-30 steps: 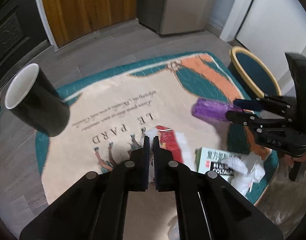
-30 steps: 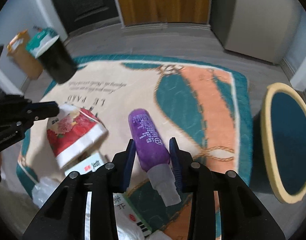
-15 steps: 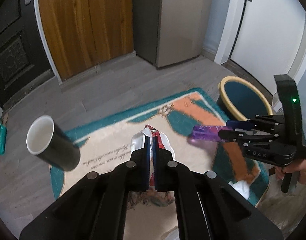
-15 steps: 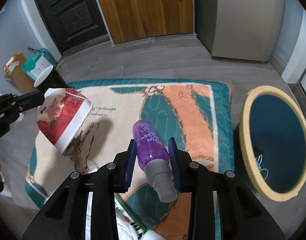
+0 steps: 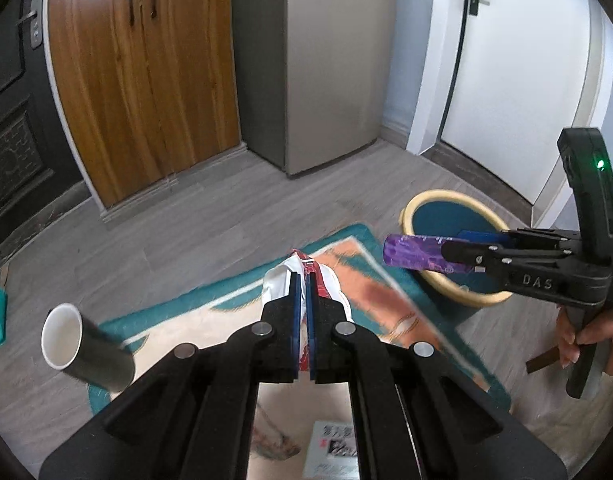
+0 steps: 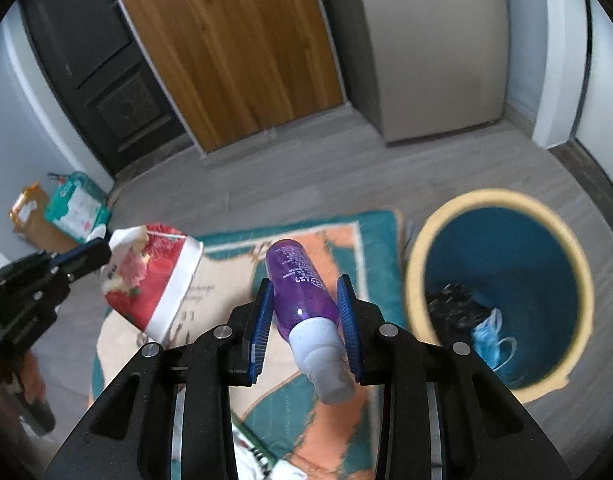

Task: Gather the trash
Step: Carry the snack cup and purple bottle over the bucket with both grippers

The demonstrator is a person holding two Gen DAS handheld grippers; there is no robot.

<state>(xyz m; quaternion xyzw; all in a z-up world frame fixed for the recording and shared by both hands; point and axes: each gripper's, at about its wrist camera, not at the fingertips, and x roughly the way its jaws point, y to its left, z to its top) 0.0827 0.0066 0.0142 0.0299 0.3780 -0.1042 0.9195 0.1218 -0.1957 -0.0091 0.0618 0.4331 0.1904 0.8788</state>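
Observation:
My left gripper (image 5: 305,280) is shut on a red and white flowered paper bowl (image 5: 324,280), held above the rug; the bowl also shows in the right wrist view (image 6: 150,276), with the left gripper (image 6: 102,250) at its rim. My right gripper (image 6: 306,312) is shut on a purple spray bottle (image 6: 302,284) with a white cap, held just left of the teal bin with a yellow rim (image 6: 418,248). In the left wrist view the right gripper (image 5: 458,244) holds the bottle (image 5: 418,254) over the bin's (image 5: 430,200) near edge.
A black paper cup (image 5: 86,350) lies on the rug's left edge. A patterned rug (image 5: 378,280) covers the floor. A white box with print (image 5: 334,448) lies on it below me. The bin holds a blue mask (image 6: 490,340) and dark trash. Packages (image 6: 74,208) stand by the dark door.
Both grippers have risen from the rug with their loads. The right one has carried the bottle towards the bin; the left one has lifted the bowl higher.

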